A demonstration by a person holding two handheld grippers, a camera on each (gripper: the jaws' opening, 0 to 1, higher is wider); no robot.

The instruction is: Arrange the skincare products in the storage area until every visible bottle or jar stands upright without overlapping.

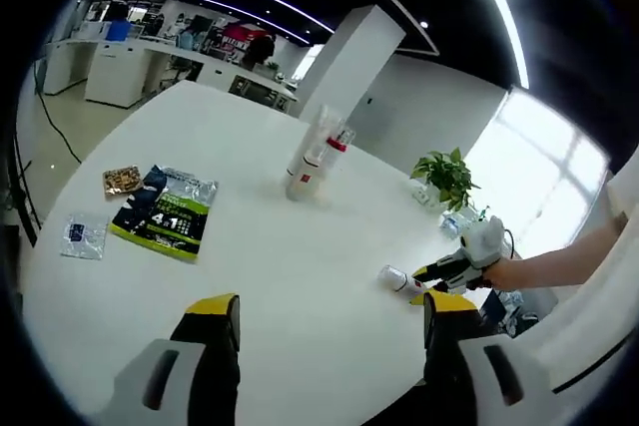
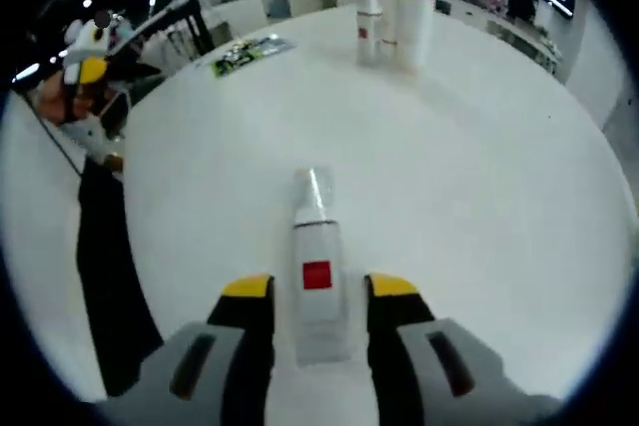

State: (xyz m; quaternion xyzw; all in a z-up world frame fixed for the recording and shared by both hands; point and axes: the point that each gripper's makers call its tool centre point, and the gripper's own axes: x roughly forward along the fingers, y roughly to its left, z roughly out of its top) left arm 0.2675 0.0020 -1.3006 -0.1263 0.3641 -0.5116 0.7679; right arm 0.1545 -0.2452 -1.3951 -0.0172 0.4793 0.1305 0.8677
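Observation:
A white bottle (image 2: 318, 276) with a red square label and a clear cap lies flat on the white table (image 2: 479, 177), between the jaws of my right gripper (image 2: 319, 288). The jaws stand on either side of it with a narrow gap, so the gripper is open. In the left gripper view the same bottle (image 1: 393, 278) lies at the tips of the right gripper (image 1: 431, 272), which a hand holds. Further back, a few bottles (image 1: 312, 159) stand upright together, one with a red cap (image 2: 415, 15). My left gripper (image 1: 329, 318) hovers open over bare table (image 1: 300, 266).
A green packet (image 1: 165, 214), a snack packet (image 1: 122, 180) and a small blue packet (image 1: 82, 236) lie at the table's left. A potted plant (image 1: 446, 179) stands near the far right edge. The left gripper (image 2: 88, 59) and a person show beyond the table's edge.

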